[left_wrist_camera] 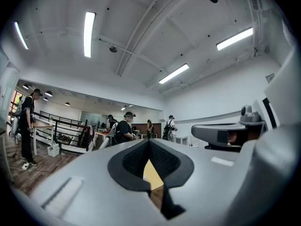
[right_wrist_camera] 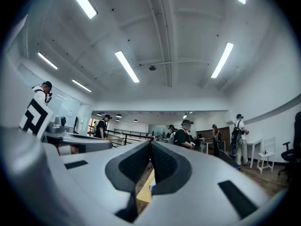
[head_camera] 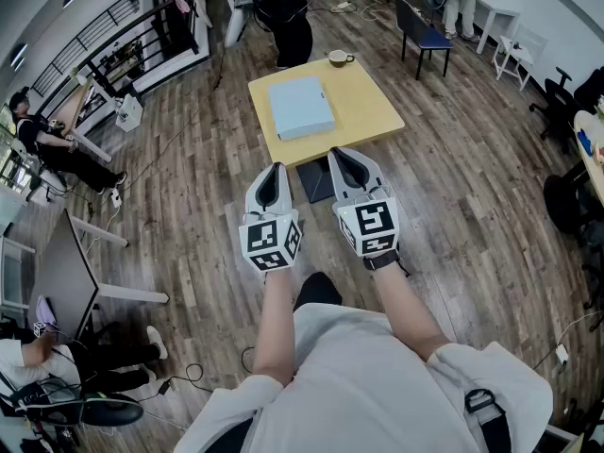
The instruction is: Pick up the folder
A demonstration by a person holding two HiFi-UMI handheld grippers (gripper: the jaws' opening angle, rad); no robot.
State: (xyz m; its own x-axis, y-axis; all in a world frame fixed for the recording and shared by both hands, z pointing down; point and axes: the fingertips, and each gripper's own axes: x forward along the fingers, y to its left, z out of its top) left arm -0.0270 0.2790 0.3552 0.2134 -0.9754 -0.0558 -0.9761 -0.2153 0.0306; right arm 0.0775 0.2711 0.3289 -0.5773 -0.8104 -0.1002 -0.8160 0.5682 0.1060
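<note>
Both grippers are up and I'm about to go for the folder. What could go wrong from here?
1. The folder lies flat on the table, so the jaws may push it instead of getting under an edge.
2. A push away from you could send it toward the cup at the far edge.
3. The left gripper and right gripper are both shut; open them first.

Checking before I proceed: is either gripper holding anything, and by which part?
Nothing. The left gripper and right gripper are shut and empty; the folder lies on the table.
</note>
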